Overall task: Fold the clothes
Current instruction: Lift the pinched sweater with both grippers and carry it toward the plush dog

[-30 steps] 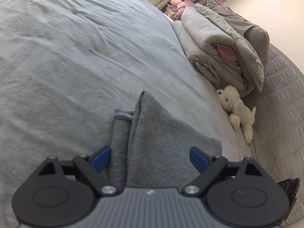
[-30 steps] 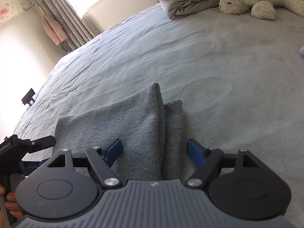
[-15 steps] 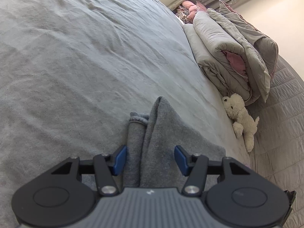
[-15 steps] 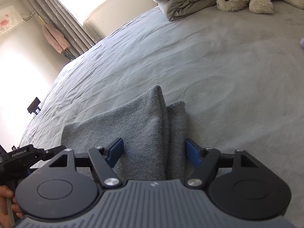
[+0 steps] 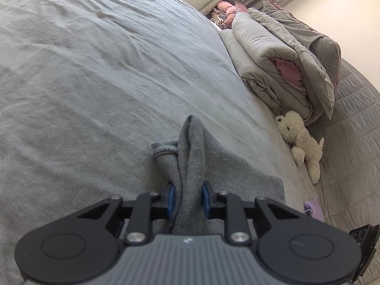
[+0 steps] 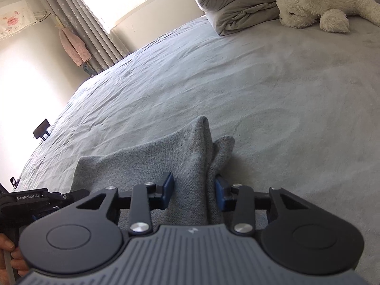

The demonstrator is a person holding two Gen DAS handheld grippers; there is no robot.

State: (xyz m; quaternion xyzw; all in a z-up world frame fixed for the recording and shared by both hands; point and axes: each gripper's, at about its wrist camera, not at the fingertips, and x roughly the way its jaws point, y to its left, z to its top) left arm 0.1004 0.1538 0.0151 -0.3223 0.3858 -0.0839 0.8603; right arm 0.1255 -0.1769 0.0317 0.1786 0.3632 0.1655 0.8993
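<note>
A grey knitted garment [image 5: 192, 147] lies folded on the grey bed sheet [image 5: 95, 71], with a raised ridge running away from me. My left gripper [image 5: 188, 199] is closing, and its blue pads pinch the bunched ridge from both sides. In the right wrist view the same garment [image 6: 142, 161] fills the gap of my right gripper [image 6: 193, 191]. Its jaws are closing, with the fold between them but not squeezed. The left gripper's body [image 6: 47, 198] and a person's hand [image 6: 9, 256] show at the lower left.
A folded grey duvet [image 5: 280, 71] and a white plush toy [image 5: 299, 140] lie along the bed's right side, with a small purple object [image 5: 313, 207] nearer. Curtains [image 6: 78, 23] and a hanging pink cloth [image 6: 73, 47] stand past the far edge.
Both grippers' jaws have come in from wide apart. The left pads now squeeze the ridge, which has bunched up narrower. The right pads have drawn close beside the fold.
</note>
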